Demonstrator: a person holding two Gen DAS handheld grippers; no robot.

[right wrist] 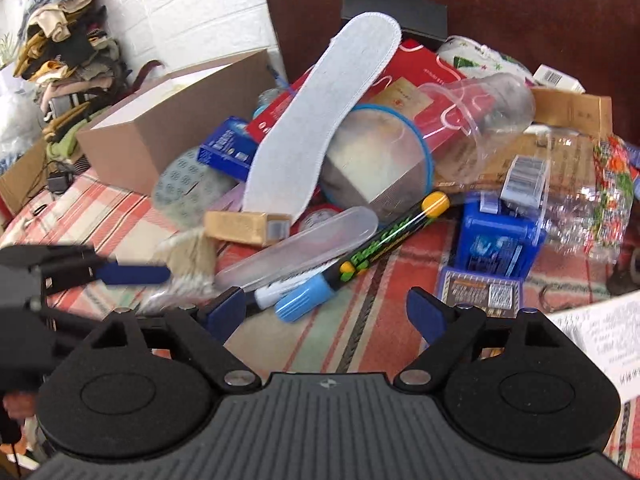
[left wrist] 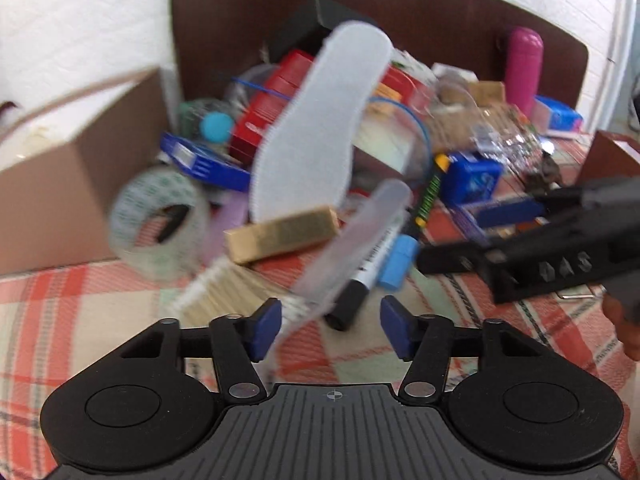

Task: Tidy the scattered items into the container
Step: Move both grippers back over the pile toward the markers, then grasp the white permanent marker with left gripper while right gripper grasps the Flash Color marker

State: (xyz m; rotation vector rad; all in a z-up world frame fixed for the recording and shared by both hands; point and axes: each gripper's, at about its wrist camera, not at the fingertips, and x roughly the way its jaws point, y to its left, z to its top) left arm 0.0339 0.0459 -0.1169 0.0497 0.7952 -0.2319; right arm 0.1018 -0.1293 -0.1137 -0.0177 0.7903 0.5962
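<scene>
Clutter fills the left wrist view: a white insole [left wrist: 320, 120] leans over a heap of boxes on the checked cloth [left wrist: 80, 320], with a tape roll [left wrist: 160, 224] at left, a gold box [left wrist: 280, 236] in the middle and a clear plastic case [left wrist: 352, 240] lying over a marker [left wrist: 360, 284]. The left gripper [left wrist: 331, 330] hangs just short of the near end of that case, its jaws apart with nothing between the blue pads [left wrist: 264, 328]. The cardboard box [left wrist: 60, 184], likely the container, stands far left. To grip well, the pads should straddle the narrow case squarely and avoid catching the brush [left wrist: 224, 284] beside it.

Right wrist view: the right gripper [right wrist: 326, 316] is spread wide and empty, facing the blue-capped marker [right wrist: 296, 300] and the green pen [right wrist: 392, 236]. The left gripper [right wrist: 136, 274] shows at the left edge, near the brush [right wrist: 188, 264]. The cardboard box [right wrist: 172, 128] sits far left, its top open. Picking the loose near pieces first looks safer than pulling the insole [right wrist: 320, 120], which could topple the pile.
</scene>
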